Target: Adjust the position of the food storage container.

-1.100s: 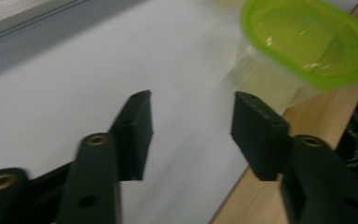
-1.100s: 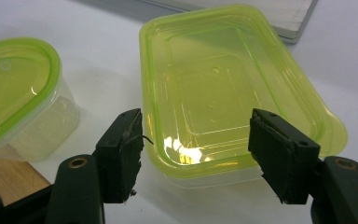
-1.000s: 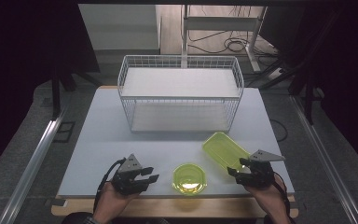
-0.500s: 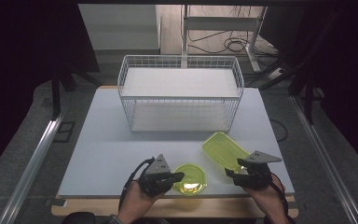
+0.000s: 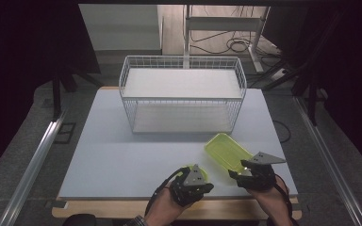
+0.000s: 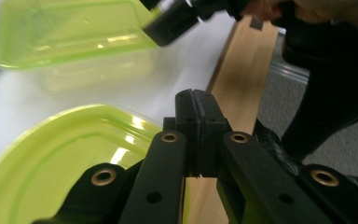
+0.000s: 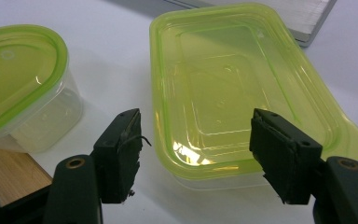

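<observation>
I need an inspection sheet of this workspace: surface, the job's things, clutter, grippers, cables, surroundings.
Surface: white table top with a wooden front edge.
Job's things: round green-lidded container by the left gripper; rectangular green-lidded container before the right gripper; both lids on.
Clutter: nothing seen.
Grippers: left gripper shut, holding nothing; right gripper open, jaws on either side of the rectangular container's near end, not touching.
Cables: loose cables on the floor behind.
Surroundings: white wire basket at the table's back; dark room.

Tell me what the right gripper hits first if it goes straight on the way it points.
Most likely the rectangular green-lidded container. The right gripper has its jaws open, one to each side of the container's near end, so going straight on they would probably straddle it rather than strike it; how close they are is hard to judge.
</observation>
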Motion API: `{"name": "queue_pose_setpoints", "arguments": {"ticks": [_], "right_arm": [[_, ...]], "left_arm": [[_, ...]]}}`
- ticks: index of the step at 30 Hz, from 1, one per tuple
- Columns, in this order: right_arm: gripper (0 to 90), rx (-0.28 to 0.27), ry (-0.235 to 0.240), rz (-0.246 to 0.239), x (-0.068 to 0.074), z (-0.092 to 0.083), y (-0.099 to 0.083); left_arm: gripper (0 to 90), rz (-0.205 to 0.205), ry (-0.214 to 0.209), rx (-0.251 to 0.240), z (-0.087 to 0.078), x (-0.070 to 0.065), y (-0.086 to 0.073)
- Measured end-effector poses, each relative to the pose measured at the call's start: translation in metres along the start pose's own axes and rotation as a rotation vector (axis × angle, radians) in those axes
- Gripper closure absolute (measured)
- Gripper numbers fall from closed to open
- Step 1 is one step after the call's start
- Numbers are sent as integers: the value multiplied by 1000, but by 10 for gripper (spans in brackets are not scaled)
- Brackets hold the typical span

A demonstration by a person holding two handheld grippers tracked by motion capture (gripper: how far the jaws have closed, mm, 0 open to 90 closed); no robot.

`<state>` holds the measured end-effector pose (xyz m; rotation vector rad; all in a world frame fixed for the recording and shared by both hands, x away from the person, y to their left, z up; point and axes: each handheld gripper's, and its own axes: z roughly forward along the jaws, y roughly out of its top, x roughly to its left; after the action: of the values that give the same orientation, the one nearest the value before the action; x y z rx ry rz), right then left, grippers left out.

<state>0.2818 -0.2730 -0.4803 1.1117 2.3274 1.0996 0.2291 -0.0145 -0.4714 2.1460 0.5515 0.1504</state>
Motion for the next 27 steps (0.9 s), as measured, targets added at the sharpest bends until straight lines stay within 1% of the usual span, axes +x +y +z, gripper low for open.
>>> {"name": "queue_pose_setpoints", "arguments": {"ticks": [2, 3, 4, 5, 7, 10, 14, 15, 16, 17, 18, 20, 21, 22, 24, 27], "right_arm": [[342, 2, 0, -2, 0, 0, 0], [341, 5, 0, -3, 0, 0, 0], [341, 7, 0, -3, 0, 1, 0], [341, 9, -1, -1, 0, 1, -1], [341, 12, -2, -3, 0, 1, -1], [339, 10, -2, -3, 0, 1, -1], [339, 13, -2, -6, -1, 1, -1], [339, 14, -2, -6, 0, 1, -1], [338, 12, -2, -7, 0, 1, -1], [339, 12, -2, -7, 0, 1, -1], [338, 13, -2, -5, 0, 1, -1], [338, 14, 0, -7, 0, 2, -1], [338, 15, -1, -7, 0, 2, -1], [338, 15, -1, -7, 0, 2, -1], [337, 14, -1, -5, 0, 2, -1], [336, 18, 0, -8, 0, 2, -1]], "left_arm": [[899, -7, -3, 21, 6, -3, -4], [899, -14, -4, 23, 7, -3, -6], [899, -7, 1, 34, 8, -2, -7], [899, -13, 8, 35, 9, -2, -9], [899, -35, -2, 24, 8, 0, -10], [899, -36, 14, 25, 6, 1, -11], [900, -59, 14, 19, 3, 7, -12], [900, -64, 22, 16, 2, 9, -12], [900, -61, 47, 25, 0, 11, -13], [899, -58, 64, 37, -1, 14, -14], [899, -70, 71, 42, -2, 17, -16], [899, -104, 56, 25, -4, 23, -19], [899, -107, 51, 27, -5, 23, -19], [900, -106, 44, 20, -5, 22, -18], [899, -106, 11, 5, -4, 16, -15], [899, -75, -7, 16, 4, 5, -9]]}}
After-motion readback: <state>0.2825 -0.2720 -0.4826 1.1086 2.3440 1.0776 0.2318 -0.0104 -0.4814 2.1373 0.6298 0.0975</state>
